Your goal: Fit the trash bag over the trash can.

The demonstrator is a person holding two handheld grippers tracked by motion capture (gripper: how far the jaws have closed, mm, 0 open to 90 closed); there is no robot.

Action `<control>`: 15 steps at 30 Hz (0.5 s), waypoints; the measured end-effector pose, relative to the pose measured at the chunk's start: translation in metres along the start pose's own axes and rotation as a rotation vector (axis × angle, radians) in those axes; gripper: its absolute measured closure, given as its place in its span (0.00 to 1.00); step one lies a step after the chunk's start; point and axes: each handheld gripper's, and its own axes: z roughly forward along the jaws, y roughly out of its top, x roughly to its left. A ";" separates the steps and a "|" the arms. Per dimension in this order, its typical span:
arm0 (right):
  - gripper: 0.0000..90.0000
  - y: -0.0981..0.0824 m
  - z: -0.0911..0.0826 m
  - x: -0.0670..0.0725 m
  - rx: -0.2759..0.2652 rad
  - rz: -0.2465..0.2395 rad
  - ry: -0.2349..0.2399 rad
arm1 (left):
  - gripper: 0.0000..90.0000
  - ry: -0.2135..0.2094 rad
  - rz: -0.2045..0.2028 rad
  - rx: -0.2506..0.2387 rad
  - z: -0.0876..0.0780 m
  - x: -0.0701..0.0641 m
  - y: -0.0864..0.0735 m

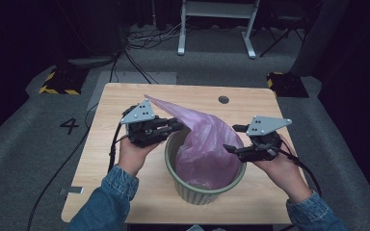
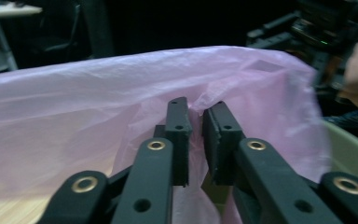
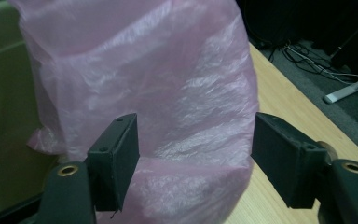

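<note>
The wooden table (image 1: 125,192) carries a round, ribbed green bin (image 1: 204,190). A thin, crinkled, translucent pink bag (image 1: 207,144) sits in the bin, its long axis slanting up and away to a pointed corner at far left. The left gripper (image 2: 196,122) pinches a fold of the film. The right gripper (image 3: 193,154) stands released, jaws wide, at the bag's right side.
</note>
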 end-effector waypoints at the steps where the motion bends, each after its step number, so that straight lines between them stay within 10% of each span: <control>1: 0.37 0.002 -0.004 0.001 -0.012 0.001 0.000 | 0.92 -0.006 0.017 0.004 0.000 -0.004 0.002; 9: 0.43 0.031 -0.028 0.017 -0.139 -0.021 0.066 | 0.94 -0.032 0.043 0.004 0.003 -0.016 0.008; 15: 0.45 0.047 -0.011 0.024 -0.121 -0.051 0.074 | 0.94 -0.067 0.058 0.010 0.006 -0.022 0.008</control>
